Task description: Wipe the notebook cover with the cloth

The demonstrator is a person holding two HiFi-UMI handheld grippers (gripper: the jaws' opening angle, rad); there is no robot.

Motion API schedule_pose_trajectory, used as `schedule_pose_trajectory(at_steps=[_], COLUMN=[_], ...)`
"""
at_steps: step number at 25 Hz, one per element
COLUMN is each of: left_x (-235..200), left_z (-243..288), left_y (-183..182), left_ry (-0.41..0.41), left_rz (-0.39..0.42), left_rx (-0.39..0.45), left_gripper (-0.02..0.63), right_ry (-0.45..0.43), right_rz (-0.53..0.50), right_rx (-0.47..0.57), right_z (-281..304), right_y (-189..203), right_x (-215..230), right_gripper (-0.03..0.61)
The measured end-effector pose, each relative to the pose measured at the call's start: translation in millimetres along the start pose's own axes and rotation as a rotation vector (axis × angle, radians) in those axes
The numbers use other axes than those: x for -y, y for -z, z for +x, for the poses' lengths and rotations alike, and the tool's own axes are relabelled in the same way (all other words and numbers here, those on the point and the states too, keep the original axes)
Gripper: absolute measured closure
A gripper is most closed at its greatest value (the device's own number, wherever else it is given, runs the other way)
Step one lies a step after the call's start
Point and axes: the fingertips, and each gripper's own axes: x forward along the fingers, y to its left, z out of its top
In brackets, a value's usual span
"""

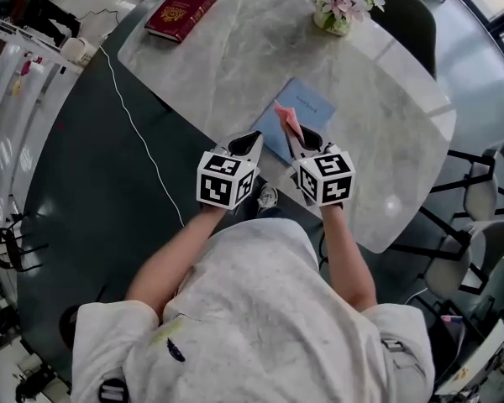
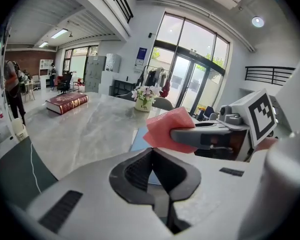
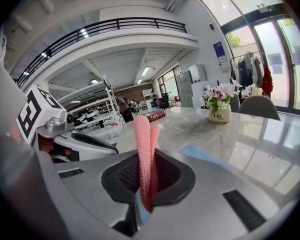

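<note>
grey marble table (image 1: 235, 65), pale blue notebook (image 1: 312, 103) flat on it, long axis slanting away to the right. right gripper (image 1: 305, 139) pinches the folded pink cloth (image 1: 287, 117); left gripper (image 1: 249, 143) sits closed, empty.

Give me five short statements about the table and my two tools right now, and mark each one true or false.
1. The right tool is shut on the pink knitted cloth. True.
2. The left tool grips the cloth too. False: its jaws are together with nothing between them.
3. The thin blue notebook lies on the grey marble table. True.
4. The dark red hardcover book lies on top of the notebook. False: it lies apart from the notebook, near the table's far left end.
5. The white pot of pink flowers has tipped over. False: it stands upright.
</note>
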Motion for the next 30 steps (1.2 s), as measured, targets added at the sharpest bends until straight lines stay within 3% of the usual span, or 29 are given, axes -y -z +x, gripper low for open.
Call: schedule_pose_trajectory(at_steps=[8,14,17,23,30], left_x=[11.5,7.8,2.2,3.8,-4.5], left_z=[39.7,49.2,50.8,63.1,60.7], left_y=[-17.4,-25.4,-22.7,-20.8,-22.3], left_ry=[0.072,0.093,0.104,0.197,0.275], left_rz=[0.054,0.051,0.047,0.076,0.093], left_rx=[-0.042,-0.03,-0.037,-0.061,-0.065], left_gripper=[0.606,0.606,0.606,0.606,0.606], right_ry=[0.117,0.243,0.313,0.369,0.387], right_rz=[-0.006,-0.122,-0.203,-0.253,-0.203], right_rx=[-0.002,-0.084,-0.12,-0.19,-0.288], right_z=[8.4,15.7,19.9,29.2,40.2], right_y=[-10.2,-1.5,3.7,13.4,46.0], right_x=[92.0,146.9,156.5,159.9,138.1], right_gripper=[0.563,0.563,0.563,0.563,0.563])
